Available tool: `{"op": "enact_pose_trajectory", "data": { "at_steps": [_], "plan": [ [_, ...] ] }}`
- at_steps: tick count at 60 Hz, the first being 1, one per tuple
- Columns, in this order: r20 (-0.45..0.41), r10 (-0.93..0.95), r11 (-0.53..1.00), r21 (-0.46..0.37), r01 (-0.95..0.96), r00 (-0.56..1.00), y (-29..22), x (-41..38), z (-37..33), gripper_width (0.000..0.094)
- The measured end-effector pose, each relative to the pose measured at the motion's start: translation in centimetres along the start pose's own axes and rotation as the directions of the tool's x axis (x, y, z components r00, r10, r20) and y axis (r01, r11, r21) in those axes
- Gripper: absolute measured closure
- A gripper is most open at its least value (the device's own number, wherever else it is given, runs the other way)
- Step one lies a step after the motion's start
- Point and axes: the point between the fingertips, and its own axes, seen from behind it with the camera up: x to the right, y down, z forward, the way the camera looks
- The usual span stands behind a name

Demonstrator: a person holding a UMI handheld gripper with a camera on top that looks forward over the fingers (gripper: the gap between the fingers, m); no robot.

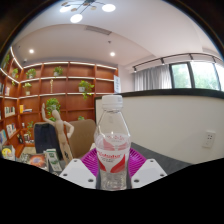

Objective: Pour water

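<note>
Gripping upright water bottle (112, 140) | hand-held gripper (112, 172) fingers closed on its sides | open room beyond

The bottle (113, 140) stands in the lower middle of the frame and fills the gap between the fingers of the gripper (113, 166), so there is no free way straight ahead — its white cap reaches up to the centre. At the lower left the way is crowded by a small figure (66, 138), a potted plant (52, 106) and the wooden shelves (60, 88) behind them. The right half is open — only a low white wall (185, 120) far back under the windows.
</note>
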Motion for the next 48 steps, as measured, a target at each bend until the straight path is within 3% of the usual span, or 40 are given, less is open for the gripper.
{"op": "enact_pose_trajectory", "data": {
  "at_steps": [5,13,20,25,33,43,48],
  "plan": [
    [-0.038,-0.006,0.999,-0.041,0.005,0.999,3.4,2.2,1.4,0.056],
    [-0.018,0.031,0.995,-0.093,-0.033,0.999,8.6,3.0,3.3,0.0559],
    [-0.034,0.006,0.993,-0.12,-0.01,0.999,10.1,2.6,3.0,0.0558],
    [-0.037,-0.014,0.992,-0.126,0.009,0.999,12.5,3.9,3.6,0.0541],
    [-0.033,0.008,0.997,-0.075,-0.01,0.999,12.1,3.6,3.6,0.0516],
    [-0.032,0.005,0.997,-0.081,-0.008,0.999,12.3,3.5,3.4,0.0378],
    [-0.01,-0.004,0.996,-0.087,0.003,1.0,12.6,3.1,3.0,0.0152]
  ]
}}
